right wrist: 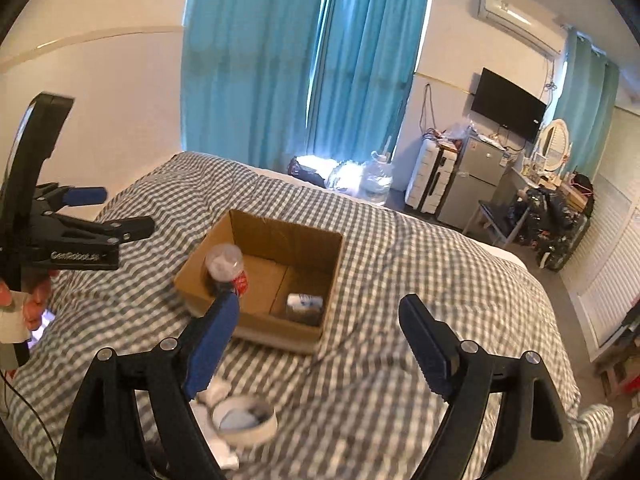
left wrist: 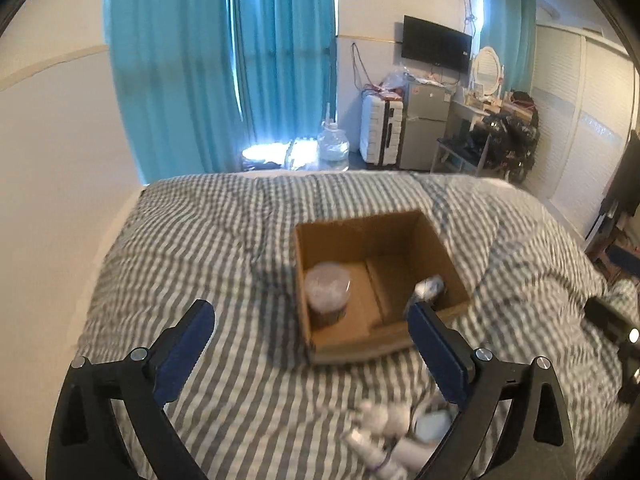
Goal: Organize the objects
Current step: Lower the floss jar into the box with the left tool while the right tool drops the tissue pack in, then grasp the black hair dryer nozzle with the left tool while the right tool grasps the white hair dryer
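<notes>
We hold the left hand-held gripper (left wrist: 310, 322) and right hand-held gripper (right wrist: 316, 314) wide open, empty. Just ahead of both on the grey-checked bed (left wrist: 224, 248) sits an open brown cardboard box (left wrist: 360, 236) containing a clear lidded jar (left wrist: 328, 290); small white bottles (left wrist: 384, 436) lie beneath the left one.

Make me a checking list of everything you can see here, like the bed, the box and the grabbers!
Surface: bed with a grey checked cover, rumpled.
Job's things: open cardboard box on the bed; inside stand a clear jar and a small white packet. A roll of tape and small white bottles lie on the cover, outside the box.
Clutter: nothing seen on the bed besides these.
Grippers: left gripper open, empty; right gripper open, empty.
Cables: thin dark cable at the bed's left edge.
Surroundings: blue curtains, television, small fridge, water jug.
</notes>
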`<state>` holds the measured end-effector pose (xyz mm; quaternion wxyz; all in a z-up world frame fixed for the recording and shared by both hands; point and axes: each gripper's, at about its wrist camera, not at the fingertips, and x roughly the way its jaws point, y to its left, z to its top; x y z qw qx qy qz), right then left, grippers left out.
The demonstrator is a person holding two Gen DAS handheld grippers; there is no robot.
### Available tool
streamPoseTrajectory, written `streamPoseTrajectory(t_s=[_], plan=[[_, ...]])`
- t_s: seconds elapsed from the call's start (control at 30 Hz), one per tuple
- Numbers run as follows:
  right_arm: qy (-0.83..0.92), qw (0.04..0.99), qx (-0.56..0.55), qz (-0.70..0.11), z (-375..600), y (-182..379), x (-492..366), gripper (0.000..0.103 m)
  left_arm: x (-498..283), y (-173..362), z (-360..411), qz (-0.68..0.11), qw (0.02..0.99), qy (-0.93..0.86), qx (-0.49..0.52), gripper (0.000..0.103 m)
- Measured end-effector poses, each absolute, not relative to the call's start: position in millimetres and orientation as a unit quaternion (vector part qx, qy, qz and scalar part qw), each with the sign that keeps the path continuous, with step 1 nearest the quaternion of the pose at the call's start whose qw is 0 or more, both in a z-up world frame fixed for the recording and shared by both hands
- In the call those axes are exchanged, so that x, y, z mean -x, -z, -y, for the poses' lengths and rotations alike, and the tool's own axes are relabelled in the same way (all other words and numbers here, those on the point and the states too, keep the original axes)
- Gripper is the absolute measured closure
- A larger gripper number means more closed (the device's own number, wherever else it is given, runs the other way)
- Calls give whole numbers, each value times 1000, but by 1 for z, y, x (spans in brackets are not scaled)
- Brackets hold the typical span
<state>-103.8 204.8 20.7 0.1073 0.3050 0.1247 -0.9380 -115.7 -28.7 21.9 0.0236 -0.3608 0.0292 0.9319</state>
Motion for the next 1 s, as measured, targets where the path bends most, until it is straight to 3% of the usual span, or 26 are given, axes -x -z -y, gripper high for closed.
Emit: streamPoseTrajectory(t_s=[0.23,0.6,1.0], plan=[[929,117,-326,-127,-206,14,49,21,50,16,24,-39,4,-929,367,3],[905,105,-395,-118,-211,100,28,21,-7,102,-2,-43,56,-900,431,3],[901,93,-414,-89,-225,118,32,21,-19,120,-13,-52,93,-891,441,5]])
